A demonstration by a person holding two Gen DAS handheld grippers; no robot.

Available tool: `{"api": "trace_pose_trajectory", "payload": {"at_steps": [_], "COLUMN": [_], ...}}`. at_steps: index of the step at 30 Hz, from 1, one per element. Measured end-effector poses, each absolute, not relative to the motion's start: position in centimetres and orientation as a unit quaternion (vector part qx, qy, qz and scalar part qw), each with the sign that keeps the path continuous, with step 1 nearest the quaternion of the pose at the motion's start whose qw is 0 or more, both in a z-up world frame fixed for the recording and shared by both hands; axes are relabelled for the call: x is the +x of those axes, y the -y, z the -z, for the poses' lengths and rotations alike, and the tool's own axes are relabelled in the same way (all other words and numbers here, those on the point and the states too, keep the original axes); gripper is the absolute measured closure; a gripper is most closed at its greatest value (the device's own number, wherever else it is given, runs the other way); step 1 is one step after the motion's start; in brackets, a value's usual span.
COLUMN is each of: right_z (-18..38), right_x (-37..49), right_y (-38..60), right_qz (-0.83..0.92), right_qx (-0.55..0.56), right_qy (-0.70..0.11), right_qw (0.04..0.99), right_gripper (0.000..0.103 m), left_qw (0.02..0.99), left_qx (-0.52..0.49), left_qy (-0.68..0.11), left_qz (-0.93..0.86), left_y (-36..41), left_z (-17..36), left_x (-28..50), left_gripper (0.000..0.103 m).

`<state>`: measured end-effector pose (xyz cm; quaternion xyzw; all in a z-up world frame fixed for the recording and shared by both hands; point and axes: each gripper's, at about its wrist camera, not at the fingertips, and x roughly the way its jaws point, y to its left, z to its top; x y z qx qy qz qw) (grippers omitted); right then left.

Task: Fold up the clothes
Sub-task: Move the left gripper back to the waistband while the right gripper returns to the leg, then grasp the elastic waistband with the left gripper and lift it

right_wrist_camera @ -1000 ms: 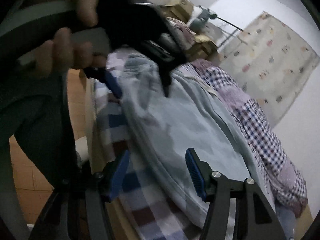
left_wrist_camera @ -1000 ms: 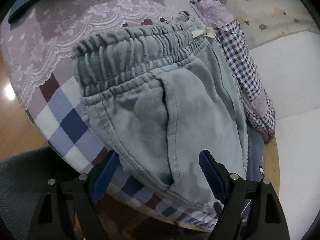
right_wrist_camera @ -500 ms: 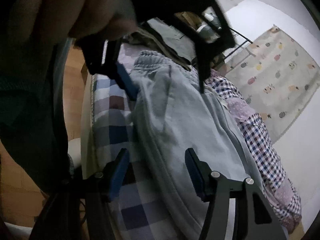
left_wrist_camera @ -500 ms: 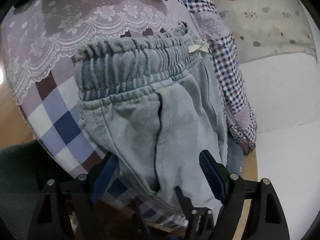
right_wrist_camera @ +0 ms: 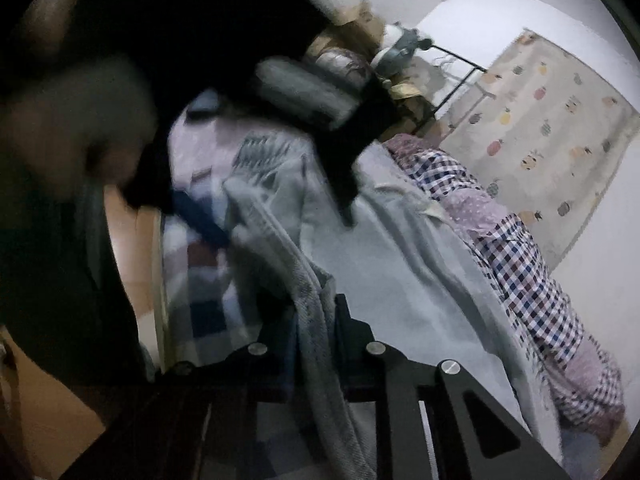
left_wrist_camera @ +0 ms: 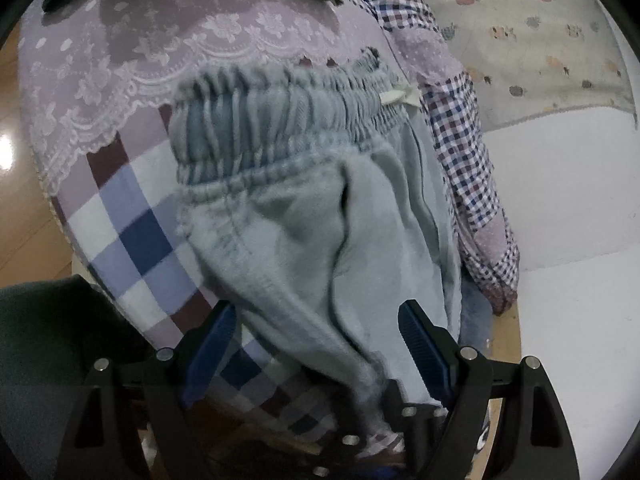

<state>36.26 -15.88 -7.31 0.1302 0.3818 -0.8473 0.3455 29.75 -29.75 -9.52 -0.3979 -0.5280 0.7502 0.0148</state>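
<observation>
In the left wrist view, a pair of pale blue-grey trousers (left_wrist_camera: 320,216) is lying across the middle of the frame on a checked cover (left_wrist_camera: 128,236), its gathered elastic waistband (left_wrist_camera: 280,120) running across the upper centre with a small cream bow (left_wrist_camera: 400,96) at its right end. A lilac lace cloth (left_wrist_camera: 140,52) is covering the upper left, and a small-checked garment (left_wrist_camera: 464,152) is lying along the trousers' right side. The left gripper (left_wrist_camera: 316,344) is sitting at the bottom of the frame with its blue-padded fingers (left_wrist_camera: 424,344) standing wide apart, the trouser fabric passing between them without being pinched. A second dark gripper's parts are showing at bottom centre, where a bunched fold of the trousers is dropping toward them.

In the right wrist view, blurred and dim, the trousers (right_wrist_camera: 400,280) are stretching from the centre toward the lower right, the small-checked garment (right_wrist_camera: 520,264) beside them at right. The right gripper (right_wrist_camera: 312,344) is sitting at lower centre with its fingers drawn together, clamping a ridge of trouser edge. A dark shape with a blue pad is filling the upper left, over the waistband end.
</observation>
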Motion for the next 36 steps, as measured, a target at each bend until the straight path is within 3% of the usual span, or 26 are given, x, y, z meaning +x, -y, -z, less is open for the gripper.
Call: {"api": "trace_pose_trajectory", "payload": {"at_steps": [13,17,19,21,22,26,30,33,36], "right_z": [4.4,4.3,4.4,4.7,4.8,4.6,3.6,2.7,1.6], "right_x": [36.6,36.6,36.7,37.2,37.2,36.8,35.5,34.3,33.0], "right_y": [14.7,14.4,14.2,14.1,13.8,12.3,8.9,5.4,1.9], "right_qz": [0.856,0.856,0.857,0.857,0.857,0.863,0.883,0.899,0.912], "right_qx": [0.122,0.12,0.118,0.115,0.117,0.138,0.186,0.216,0.239], "right_qy": [-0.346,-0.344,-0.347,-0.352,-0.351,-0.33,-0.271,-0.227,-0.191], "right_qw": [0.363,0.366,0.363,0.358,0.359,0.355,0.336,0.308,0.273], "right_gripper": [0.088,0.088,0.088,0.087,0.087,0.059,0.041,0.031,0.028], "left_qw": [0.018,0.012,0.011,0.008,0.009,0.013,0.01,0.011,0.017], "left_qx": [-0.316,-0.303,-0.304,-0.304,-0.303,-0.288,-0.279,-0.268,-0.258], "left_qy": [0.53,0.539,0.541,0.542,0.544,0.552,0.544,0.534,0.526], "left_qz": [-0.786,-0.786,-0.784,-0.783,-0.782,-0.783,-0.791,-0.802,-0.81], "left_y": [30.5,31.3,31.3,31.2,31.3,31.8,32.5,32.3,32.2], "left_z": [8.1,8.4,8.5,8.5,8.4,7.7,6.8,5.8,4.9], "left_x": [29.0,29.1,29.0,29.2,29.1,29.0,29.0,28.7,28.5], "left_gripper": [0.018,0.033,0.045,0.064,0.068,0.077,0.084,0.086,0.087]}}
